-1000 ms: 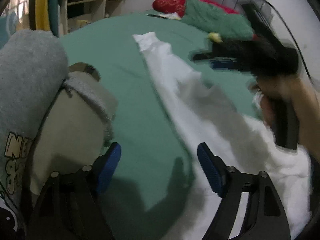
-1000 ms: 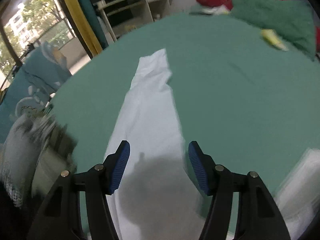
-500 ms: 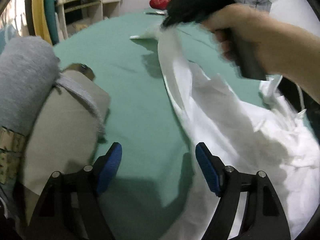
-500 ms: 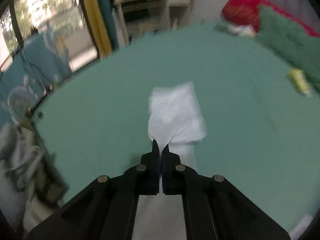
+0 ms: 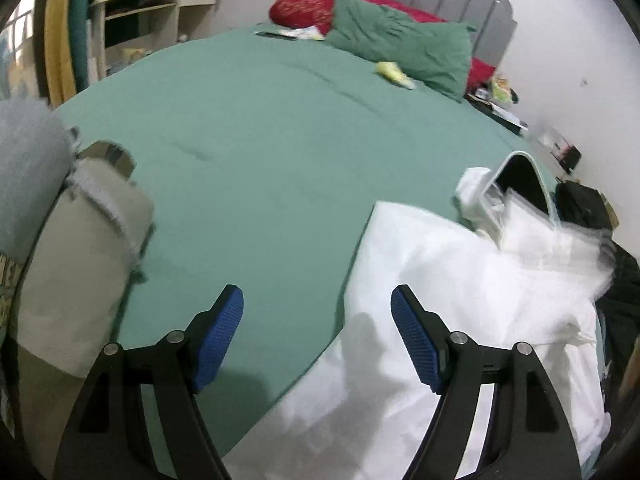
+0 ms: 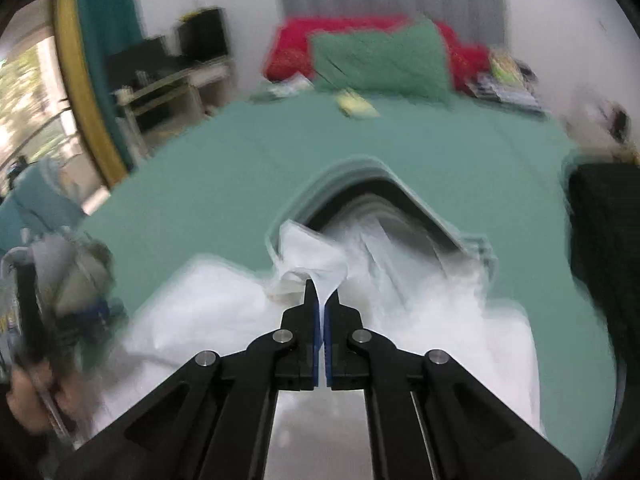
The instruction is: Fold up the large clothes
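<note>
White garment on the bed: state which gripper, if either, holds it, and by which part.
The right gripper is shut on the white garment, pinching a bunched end of the fabric. The left gripper is open, holding nothing.

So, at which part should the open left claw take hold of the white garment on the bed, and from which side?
Probably the straight folded edge of the white garment that runs along the green bedsheet. It lies flat and exposed, just ahead of the left claw, so approach from the sheet side, sliding one finger under. The right claw is shut on the bunched cloth further right.
</note>
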`<action>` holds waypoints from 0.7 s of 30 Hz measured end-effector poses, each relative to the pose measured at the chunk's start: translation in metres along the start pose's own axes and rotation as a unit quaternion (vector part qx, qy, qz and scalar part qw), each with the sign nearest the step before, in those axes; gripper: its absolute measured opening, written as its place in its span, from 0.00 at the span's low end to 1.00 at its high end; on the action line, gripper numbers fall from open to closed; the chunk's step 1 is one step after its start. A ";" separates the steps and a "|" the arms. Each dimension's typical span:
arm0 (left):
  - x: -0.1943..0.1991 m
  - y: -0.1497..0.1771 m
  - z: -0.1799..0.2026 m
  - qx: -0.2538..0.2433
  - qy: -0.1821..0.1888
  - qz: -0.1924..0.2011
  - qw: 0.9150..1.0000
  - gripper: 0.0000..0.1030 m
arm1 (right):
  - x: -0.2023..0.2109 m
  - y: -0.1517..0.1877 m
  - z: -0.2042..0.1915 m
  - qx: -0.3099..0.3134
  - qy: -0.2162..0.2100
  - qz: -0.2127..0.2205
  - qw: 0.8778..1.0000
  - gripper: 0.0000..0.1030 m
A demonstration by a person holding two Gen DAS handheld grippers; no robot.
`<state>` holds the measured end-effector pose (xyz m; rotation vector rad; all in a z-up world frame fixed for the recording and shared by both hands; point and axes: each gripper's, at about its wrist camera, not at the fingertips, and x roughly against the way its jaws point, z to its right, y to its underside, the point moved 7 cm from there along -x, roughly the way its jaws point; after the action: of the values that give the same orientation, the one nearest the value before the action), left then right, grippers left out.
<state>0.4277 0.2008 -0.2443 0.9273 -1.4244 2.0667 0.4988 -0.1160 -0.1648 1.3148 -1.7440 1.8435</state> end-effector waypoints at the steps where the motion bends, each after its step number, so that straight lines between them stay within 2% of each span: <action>1: -0.003 -0.002 0.006 -0.008 0.002 0.001 1.000 0.77 | -0.001 0.027 0.015 -0.016 0.009 -0.022 1.000 0.03; 3: -0.012 -0.004 0.020 -0.032 0.007 0.003 0.999 0.77 | -0.005 0.075 0.037 -0.053 0.038 -0.066 0.996 0.09; 4: -0.018 -0.004 0.027 -0.042 0.009 0.001 0.999 0.77 | -0.005 0.093 0.048 -0.068 0.052 -0.077 0.993 0.23; 5: -0.022 -0.002 0.030 -0.050 0.010 -0.007 0.999 0.77 | -0.002 0.103 0.056 -0.076 0.064 -0.079 0.992 0.44; 7: -0.028 -0.001 0.030 -0.056 0.013 -0.021 0.998 0.77 | 0.008 0.100 0.062 -0.067 0.091 -0.067 0.991 0.59; 10: -0.038 -0.001 0.038 -0.069 0.032 -0.034 0.997 0.77 | 0.009 0.066 0.049 -0.022 0.115 -0.033 0.993 0.63; 14: -0.061 0.012 0.040 -0.080 0.042 -0.084 0.992 0.77 | -0.031 0.025 0.009 0.084 0.086 -0.019 0.993 0.63; 16: -0.059 0.013 0.042 -0.096 0.037 -0.073 0.992 0.77 | -0.069 0.024 0.003 0.095 0.067 -0.059 0.991 0.61; 17: -0.059 0.014 0.042 -0.102 0.034 -0.074 0.991 0.77 | -0.087 0.027 0.005 0.087 0.057 -0.084 0.991 0.21; 18: -0.059 0.014 0.043 -0.109 0.033 -0.070 0.991 0.76 | -0.095 0.029 0.010 0.079 0.047 -0.090 0.992 0.02; 19: -0.058 0.014 0.044 -0.114 0.033 -0.066 0.991 0.62 | -0.098 0.027 0.013 0.074 0.055 -0.091 0.992 0.03; 20: -0.056 0.013 0.042 -0.118 0.025 -0.058 0.991 0.26 | -0.091 0.020 0.018 0.064 0.063 -0.070 0.993 0.03; 21: -0.057 0.011 0.039 -0.115 0.022 -0.057 0.991 0.05 | -0.082 0.010 0.022 0.053 0.060 -0.048 0.996 0.03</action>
<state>0.4685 0.1605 -0.2838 0.8414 -1.5130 1.7850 0.5452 -0.1074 -0.2363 1.2736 -1.5155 1.9421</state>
